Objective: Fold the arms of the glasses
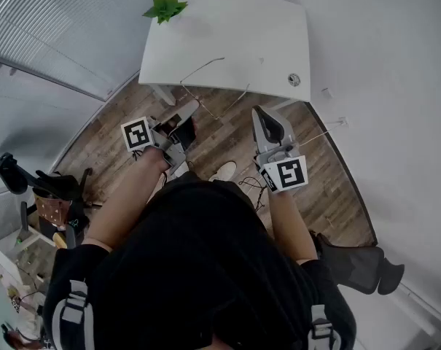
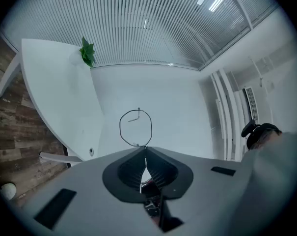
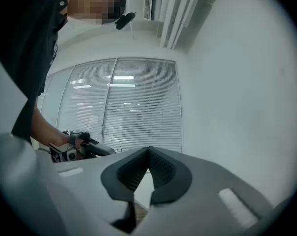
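The glasses (image 1: 203, 68) are a thin wire frame, held up in the air just in front of the white table's (image 1: 227, 42) near edge. My left gripper (image 1: 193, 110) is shut on them. In the left gripper view the closed jaws pinch the wire at their tip, and one lens rim (image 2: 120, 127) stands as a loop just beyond my left gripper (image 2: 145, 149). My right gripper (image 1: 258, 112) hovers to the right of the glasses, apart from them. In its own view, the right gripper (image 3: 148, 149) is shut with nothing between the pads.
A small green plant (image 1: 164, 7) sits at the table's far left corner and a small round object (image 1: 294, 79) at its near right corner. Below is wooden floor, with a dark chair (image 1: 358, 265) at the lower right. A wall of blinds (image 2: 138, 28) lies beyond the table.
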### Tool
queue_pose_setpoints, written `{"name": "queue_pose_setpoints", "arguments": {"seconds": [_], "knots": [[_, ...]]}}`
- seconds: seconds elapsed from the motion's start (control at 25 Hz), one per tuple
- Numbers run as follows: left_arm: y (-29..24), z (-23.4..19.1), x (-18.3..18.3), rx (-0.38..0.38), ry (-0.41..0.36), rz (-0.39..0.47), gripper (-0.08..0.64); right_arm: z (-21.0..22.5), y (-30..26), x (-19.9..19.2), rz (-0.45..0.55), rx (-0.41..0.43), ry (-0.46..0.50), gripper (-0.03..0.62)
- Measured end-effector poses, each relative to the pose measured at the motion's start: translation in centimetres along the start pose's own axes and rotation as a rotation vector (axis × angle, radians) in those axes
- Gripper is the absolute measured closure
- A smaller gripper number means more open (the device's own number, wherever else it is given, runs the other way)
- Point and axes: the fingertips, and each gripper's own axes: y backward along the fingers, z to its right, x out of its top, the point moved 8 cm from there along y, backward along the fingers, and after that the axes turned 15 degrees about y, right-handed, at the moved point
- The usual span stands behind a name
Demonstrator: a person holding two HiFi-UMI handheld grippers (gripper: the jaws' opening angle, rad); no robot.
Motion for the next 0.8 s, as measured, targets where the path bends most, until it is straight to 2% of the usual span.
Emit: {"name": "queue_pose_setpoints", "arguments": {"seconds": [0.4, 0.8], "knots": [[-0.06, -0.06, 0.08, -0.001, -0.001, 0.000, 0.548, -0.08, 0.28, 0.01, -0.001, 0.011, 0.000, 0.582], [0.04, 0.02, 0.05, 0.002, -0.004, -0.001, 0.548, 0.37, 0.63, -0.68, -0.028, 0.013, -0.041, 0.581]]}}
